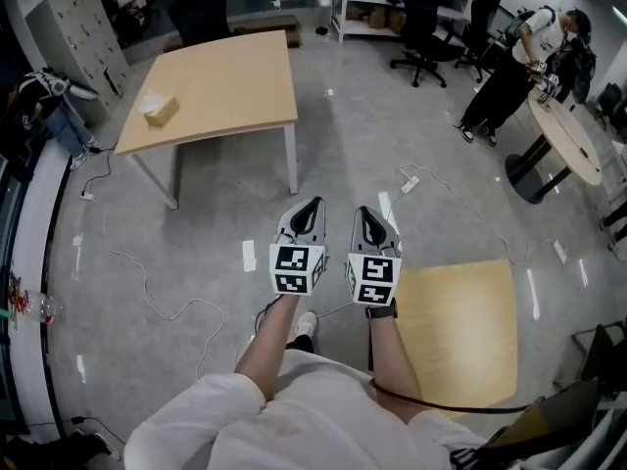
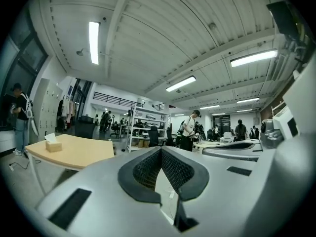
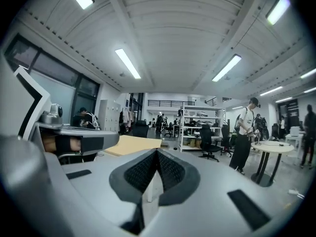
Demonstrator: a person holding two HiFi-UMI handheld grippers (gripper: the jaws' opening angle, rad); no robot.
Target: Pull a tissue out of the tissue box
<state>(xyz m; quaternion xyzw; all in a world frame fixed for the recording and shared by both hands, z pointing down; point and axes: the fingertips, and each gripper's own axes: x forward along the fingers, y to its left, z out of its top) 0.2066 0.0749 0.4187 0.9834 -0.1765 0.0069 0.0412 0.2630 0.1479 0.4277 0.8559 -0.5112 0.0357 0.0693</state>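
Note:
The tissue box (image 1: 160, 109) is tan with a white tissue sticking out of its top. It stands near the left edge of the wooden table (image 1: 225, 86), far ahead of both grippers. In the left gripper view the tissue box (image 2: 53, 144) shows small at the left on that table (image 2: 84, 154). My left gripper (image 1: 313, 204) and right gripper (image 1: 364, 211) are side by side in the air over the grey floor, pointing level toward the table. Both are shut with nothing between the pads: the left gripper (image 2: 161, 149) and right gripper (image 3: 157, 152) each show their tips meeting. The right gripper view shows the table (image 3: 133, 144) but not the box.
A second wooden tabletop (image 1: 460, 331) lies close at the lower right. Cables (image 1: 167, 306) and a power strip (image 1: 409, 184) trail over the floor. A person (image 1: 509, 67) stands at a round table (image 1: 568, 140) at the far right, with office chairs (image 1: 421, 27) and shelves behind.

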